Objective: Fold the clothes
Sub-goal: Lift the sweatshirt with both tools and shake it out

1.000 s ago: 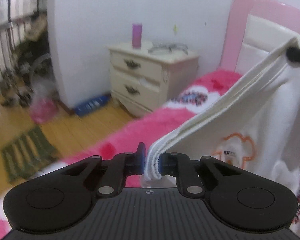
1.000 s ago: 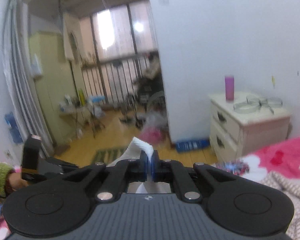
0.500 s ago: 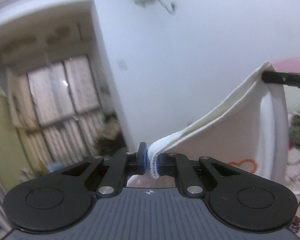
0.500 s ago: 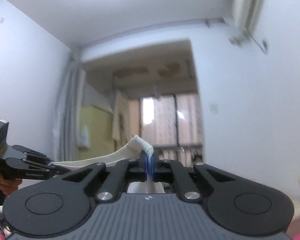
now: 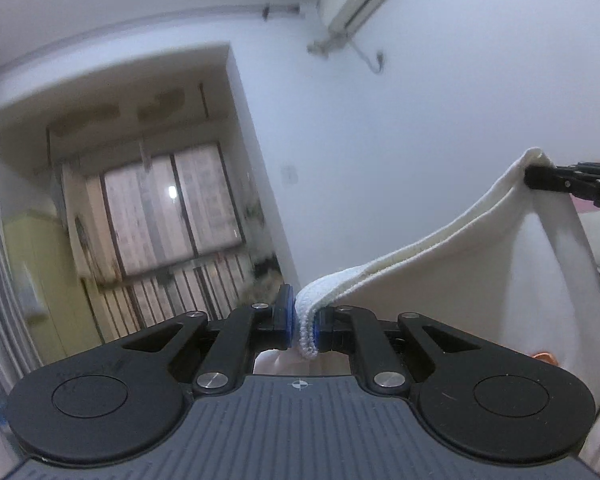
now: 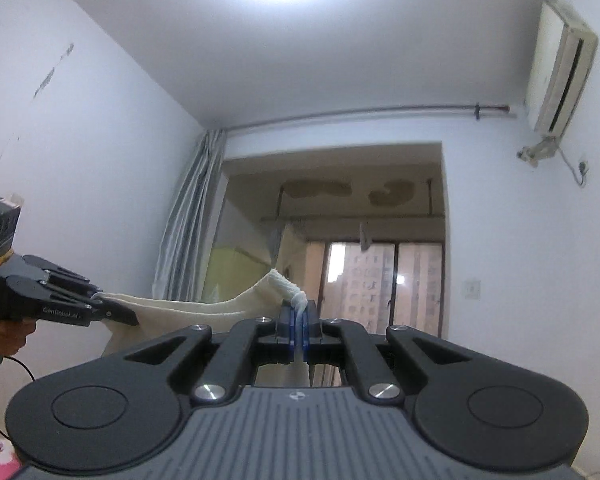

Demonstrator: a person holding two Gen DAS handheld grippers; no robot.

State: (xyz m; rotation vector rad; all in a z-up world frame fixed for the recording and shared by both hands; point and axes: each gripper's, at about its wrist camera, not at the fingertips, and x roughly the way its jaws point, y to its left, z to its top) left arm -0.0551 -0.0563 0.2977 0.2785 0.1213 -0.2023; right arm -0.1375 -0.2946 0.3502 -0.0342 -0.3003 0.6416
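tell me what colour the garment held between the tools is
Cream white garment, with a bit of orange print; clearest in the left wrist view.

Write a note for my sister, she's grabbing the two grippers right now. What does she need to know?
Left gripper: shut on the ribbed edge of the white garment.
Right gripper: shut on another part of that same edge.
The garment hangs in the air between them, its edge sagging, both cameras tilted up toward the ceiling.
Done: garment picked up and spread by two points.
Left: lay it flat and make the folds. No fold shows yet. Keep both fingers closed.
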